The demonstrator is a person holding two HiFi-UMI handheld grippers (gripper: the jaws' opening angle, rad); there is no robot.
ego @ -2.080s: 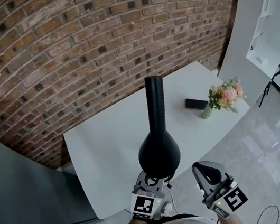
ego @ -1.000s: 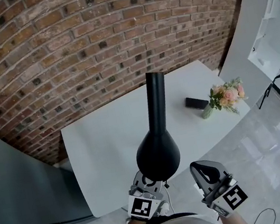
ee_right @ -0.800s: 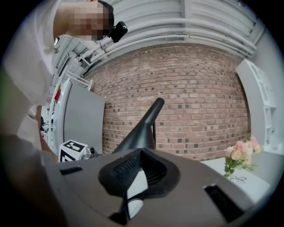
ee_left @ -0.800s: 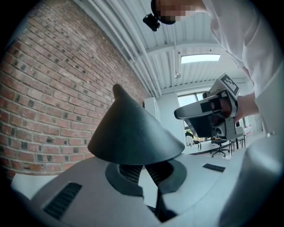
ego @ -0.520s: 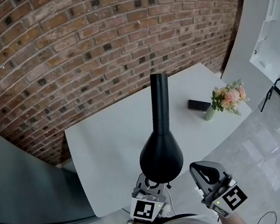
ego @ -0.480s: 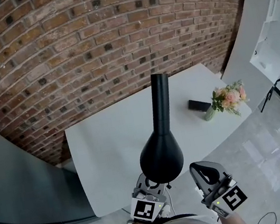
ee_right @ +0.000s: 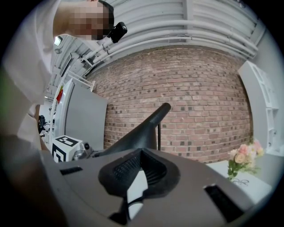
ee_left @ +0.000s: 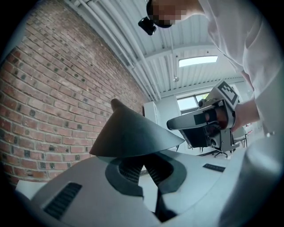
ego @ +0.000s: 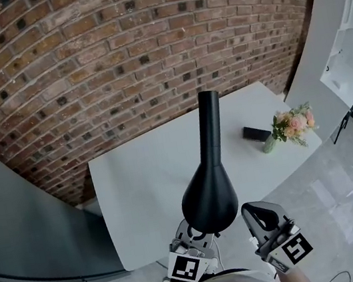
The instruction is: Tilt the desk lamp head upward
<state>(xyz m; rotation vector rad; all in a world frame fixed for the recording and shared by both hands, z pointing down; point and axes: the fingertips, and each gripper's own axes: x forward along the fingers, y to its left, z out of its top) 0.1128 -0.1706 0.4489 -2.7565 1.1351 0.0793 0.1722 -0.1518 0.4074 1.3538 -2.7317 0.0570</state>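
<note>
While on lamp head, left gripper closed

Both grippers are held low and close to the person's body, side by side and pointing forward, the left gripper with its jaws pinched on the lamp head's rim, the right gripper with its jaws together on nothing.

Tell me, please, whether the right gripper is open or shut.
Shut and empty: the right gripper shows, in its own view, jaws meeting at the tips with nothing held between them.
</note>
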